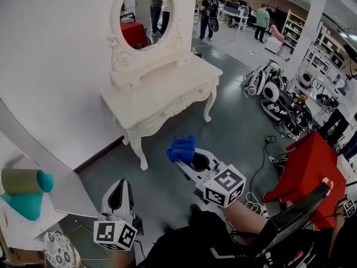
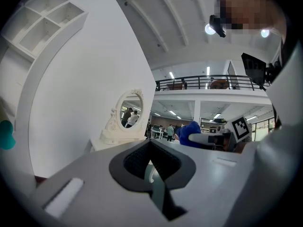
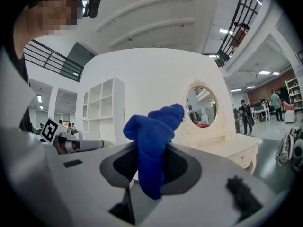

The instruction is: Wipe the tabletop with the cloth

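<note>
Right tool (image 1: 188,157) is clamped on the blue cloth (image 1: 182,148). The right gripper view confirms it: the cloth (image 3: 152,131) is pinched between the jaws of the right tool (image 3: 150,167), with its bunched end standing up above them and a shorter end hanging below. The cloth is held in the air over the grey floor (image 1: 234,113), well apart from the surface (image 1: 162,91) and touching nothing but the tool. Left tool (image 1: 122,184) is lower and nearer the person, at the bottom left of the head view. In the left gripper view the jaws of the left tool (image 2: 150,151) stand together with nothing between them. The surface is a white, carved dressing table set against a white wall, with an oval mirror (image 1: 146,13) rising from its back edge; its top is bare. Both tools point toward it, and the mirror (image 2: 130,109) and the surface (image 3: 229,143) show ahead of each. A red cover (image 1: 309,166) lies at the right of the head view, and a teal object (image 1: 30,200) at the left edge. Several people stand far off in the hall behind.
</note>
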The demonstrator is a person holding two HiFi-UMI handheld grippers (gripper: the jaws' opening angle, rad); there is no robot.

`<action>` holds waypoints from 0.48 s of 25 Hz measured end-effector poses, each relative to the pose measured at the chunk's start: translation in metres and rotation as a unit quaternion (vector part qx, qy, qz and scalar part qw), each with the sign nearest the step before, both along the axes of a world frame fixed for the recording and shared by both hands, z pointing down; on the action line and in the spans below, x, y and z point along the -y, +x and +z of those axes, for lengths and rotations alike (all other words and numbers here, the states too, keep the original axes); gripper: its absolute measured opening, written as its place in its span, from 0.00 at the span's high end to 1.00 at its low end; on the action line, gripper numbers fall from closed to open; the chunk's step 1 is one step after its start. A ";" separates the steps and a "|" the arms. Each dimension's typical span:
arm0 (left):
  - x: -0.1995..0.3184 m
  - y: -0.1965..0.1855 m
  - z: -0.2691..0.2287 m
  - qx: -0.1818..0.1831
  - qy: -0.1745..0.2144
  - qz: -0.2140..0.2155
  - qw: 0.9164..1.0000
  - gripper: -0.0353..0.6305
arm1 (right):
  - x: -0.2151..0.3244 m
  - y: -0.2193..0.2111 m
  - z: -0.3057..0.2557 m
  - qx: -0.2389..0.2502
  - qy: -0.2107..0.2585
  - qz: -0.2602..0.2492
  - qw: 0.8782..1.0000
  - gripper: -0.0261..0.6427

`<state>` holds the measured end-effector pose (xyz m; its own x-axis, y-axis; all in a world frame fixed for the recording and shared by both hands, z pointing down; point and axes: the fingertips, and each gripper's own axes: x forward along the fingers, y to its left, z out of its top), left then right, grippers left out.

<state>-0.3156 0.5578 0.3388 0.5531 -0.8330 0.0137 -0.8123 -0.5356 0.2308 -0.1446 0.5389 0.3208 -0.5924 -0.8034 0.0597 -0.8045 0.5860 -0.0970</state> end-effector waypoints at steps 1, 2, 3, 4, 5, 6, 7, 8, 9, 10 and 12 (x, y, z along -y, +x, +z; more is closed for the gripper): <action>0.002 0.000 0.000 -0.002 -0.001 0.000 1.000 0.94 | 0.003 0.000 0.000 0.000 0.000 -0.001 1.000 0.78; 0.005 0.001 0.000 -0.002 0.000 0.000 1.000 0.94 | 0.008 0.000 0.000 0.000 0.001 -0.003 1.000 0.78; 0.009 0.001 0.000 0.000 0.001 0.000 1.000 0.94 | 0.014 0.001 0.001 0.002 0.002 -0.004 1.000 0.78; 0.015 0.001 0.000 0.003 0.001 -0.003 1.000 0.94 | 0.021 0.001 0.001 0.004 0.002 -0.005 1.000 0.78; 0.021 0.001 0.000 0.004 -0.001 -0.008 1.000 0.94 | 0.030 0.000 0.002 0.006 0.002 -0.008 1.000 0.78; 0.027 0.001 0.000 0.006 -0.004 -0.014 1.000 0.94 | 0.039 0.000 0.003 0.008 0.001 -0.011 1.000 0.78; 0.034 0.002 0.001 0.008 -0.006 -0.019 1.000 0.94 | 0.049 0.001 0.005 0.009 0.000 -0.015 1.000 0.78; 0.042 0.003 0.001 0.011 -0.007 -0.023 1.000 0.94 | 0.059 0.002 0.005 0.010 0.000 -0.020 1.000 0.78; 0.050 0.006 0.002 0.015 -0.007 -0.027 1.000 0.94 | 0.070 0.004 0.006 0.011 -0.001 -0.025 1.000 0.78; 0.060 0.008 0.002 0.018 -0.007 -0.031 0.999 0.94 | 0.082 0.006 0.007 0.012 -0.002 -0.030 0.999 0.78; 0.081 0.014 0.000 0.022 -0.006 -0.039 0.999 0.94 | 0.105 0.010 0.007 0.015 -0.003 -0.038 0.999 0.78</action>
